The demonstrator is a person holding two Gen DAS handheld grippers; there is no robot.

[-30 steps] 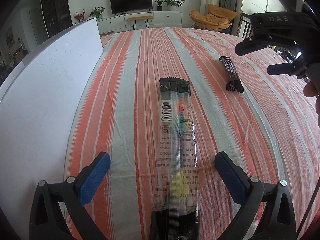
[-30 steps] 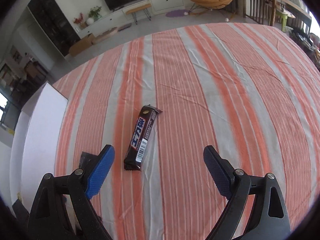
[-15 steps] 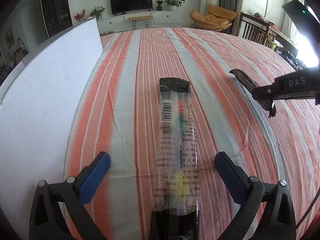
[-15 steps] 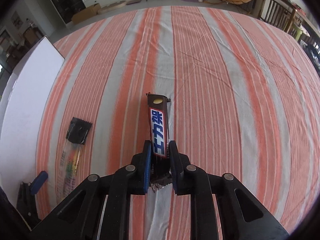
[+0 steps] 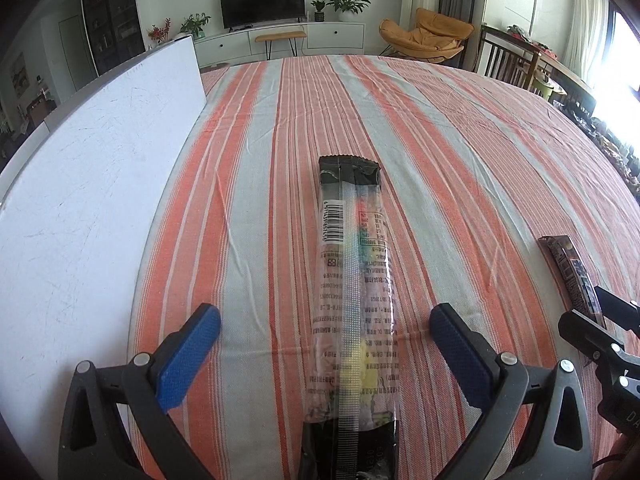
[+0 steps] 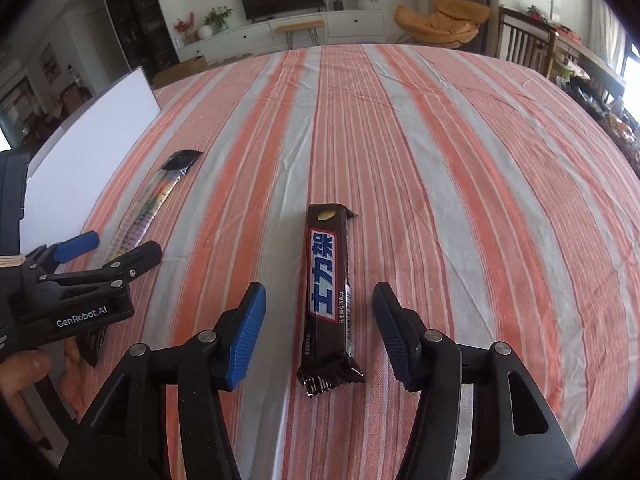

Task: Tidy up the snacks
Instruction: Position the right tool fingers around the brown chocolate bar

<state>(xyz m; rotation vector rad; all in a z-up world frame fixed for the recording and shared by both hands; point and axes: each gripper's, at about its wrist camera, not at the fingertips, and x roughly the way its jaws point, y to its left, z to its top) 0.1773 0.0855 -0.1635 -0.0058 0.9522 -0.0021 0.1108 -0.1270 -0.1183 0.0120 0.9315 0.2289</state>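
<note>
Brown and shiny, the long chocolate bar wrapper with blue and white letters (image 6: 328,296) lies flat on the orange and grey striped cloth (image 6: 460,200), right between the blue pads of the right gripper (image 6: 320,332). A moment ago that gripper pinched the bar by its near end and carried it over. Now its jaws are opening, and neither pad touches the bar. So the bar has been let go and put down in its new spot.

Off to the gripper's left lies the long clear snack packet with black ends (image 5: 352,300). It sits between the spread pads of the left gripper (image 5: 324,344), which has not moved. Both snacks now lie near each other, pointing the same way. That looks like two snacks lined up in a row.
</note>
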